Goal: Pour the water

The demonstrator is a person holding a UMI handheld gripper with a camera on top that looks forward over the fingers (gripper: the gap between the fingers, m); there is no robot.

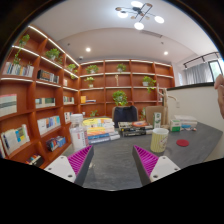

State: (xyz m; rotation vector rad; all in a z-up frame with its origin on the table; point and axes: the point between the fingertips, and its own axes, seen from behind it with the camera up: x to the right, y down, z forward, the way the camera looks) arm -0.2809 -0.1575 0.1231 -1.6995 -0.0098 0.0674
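My gripper (112, 162) hovers above a grey table (112, 160), its two fingers spread wide apart and nothing between the magenta pads (80, 160). Beyond the right finger stands a yellow-green cup (159, 139) on the table. A small red round thing (182, 143) lies further right of the cup. Beyond the left finger stands a pale upright container (79, 136), close to the left fingertip. I cannot tell whether any of them holds water.
A stack of colourful books (100, 130) lies at the table's far side, with a dark box (131, 128) beside it. Wooden bookshelves (35, 100) with books and plants line the left and back walls. A white partition (195, 105) stands at the right.
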